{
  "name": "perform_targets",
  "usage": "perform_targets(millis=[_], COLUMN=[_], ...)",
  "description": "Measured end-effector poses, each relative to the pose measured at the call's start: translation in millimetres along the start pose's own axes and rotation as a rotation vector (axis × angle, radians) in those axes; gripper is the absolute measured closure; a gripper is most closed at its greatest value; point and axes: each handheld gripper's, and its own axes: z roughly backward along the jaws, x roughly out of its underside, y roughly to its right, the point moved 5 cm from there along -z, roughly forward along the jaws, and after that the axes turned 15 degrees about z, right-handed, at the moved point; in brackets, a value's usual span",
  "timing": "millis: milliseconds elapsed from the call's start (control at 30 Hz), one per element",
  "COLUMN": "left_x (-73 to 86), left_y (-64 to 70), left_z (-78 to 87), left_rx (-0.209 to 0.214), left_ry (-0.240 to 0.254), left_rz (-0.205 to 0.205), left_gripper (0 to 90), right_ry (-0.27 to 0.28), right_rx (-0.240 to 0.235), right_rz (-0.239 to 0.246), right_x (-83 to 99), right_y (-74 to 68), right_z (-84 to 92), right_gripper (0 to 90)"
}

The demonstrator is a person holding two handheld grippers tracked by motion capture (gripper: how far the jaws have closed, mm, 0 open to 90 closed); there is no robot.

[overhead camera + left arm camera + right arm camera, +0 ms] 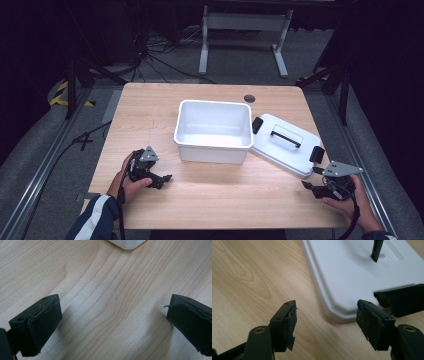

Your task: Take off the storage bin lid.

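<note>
A white open bin (212, 154) stands mid-table. Its white lid (292, 152), with a black handle (286, 136) and black end clips, lies flat to the bin's right. My left gripper (164, 179) rests low at the front left, and its jaws (113, 312) stand wide open over bare wood, with the bin's corner (127, 243) ahead. My right gripper (307, 187) is at the front right, just short of the lid's near corner. Its jaws (325, 317) are open, with the lid's corner (337, 312) lying just beyond the gap, untouched. A black clip (402, 300) sits behind the right finger.
The wooden table (150, 110) has a round cable hole (249, 98) behind the bin. Beyond the far edge, cables and a white table frame (244, 22) stand on the grey floor. The table's right edge runs close by the right hand.
</note>
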Motion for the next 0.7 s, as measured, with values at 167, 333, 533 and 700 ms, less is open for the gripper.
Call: perform_targets(millis=[167, 333, 533, 700], left_x=[-0.2, -0.3, -0.5, -0.4], left_y=[-0.2, -0.4, -0.6, -0.5], left_z=[-0.1, -0.1, -0.2, -0.1], left_rx=[0.001, 0.002, 0.004, 0.003], left_ry=[0.001, -0.001, -0.003, -0.002], left_rz=[-0.001, -0.003, -0.006, -0.006], left_gripper=[0.3, 0.2, 0.1, 0.1], right_ry=[0.011, 0.026, 0.063, 0.059], right_rx=[-0.01, -0.021, -0.029, -0.018], right_rz=[-0.033, -0.082, -0.155, -0.165], right_x=[11.4, 20.6, 28.9, 29.1], right_y=[-4.3, -5.6, -4.4, -5.8], right_z=[-5.0, -9.2, -11.6, -12.0], right_gripper=[32.8, 32.5, 30.6, 27.1])
